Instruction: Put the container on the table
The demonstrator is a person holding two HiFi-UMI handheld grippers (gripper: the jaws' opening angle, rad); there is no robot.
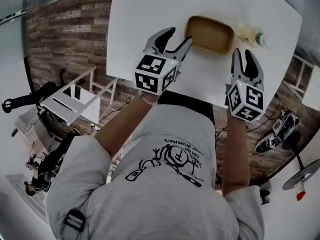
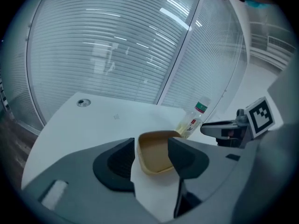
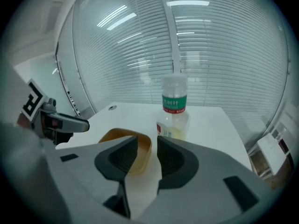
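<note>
The left gripper [image 1: 178, 37] is wide open and holds nothing. The right gripper [image 1: 242, 55] is open too, with an empty gap between its jaws. Both hang over the white surface [image 1: 145, 14]. The tan container [image 1: 210, 34] sits flat on the surface just past them, beside a small bottle [image 1: 251, 35]. The job looks done, with nothing left to put down.

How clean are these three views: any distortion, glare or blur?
Head view: heavy fisheye bows the table edges; container sharp. Left gripper view: dark vignette, bright glare streaks on the blinds. Right gripper view: same curvature and vignette; bottle crisp.
</note>
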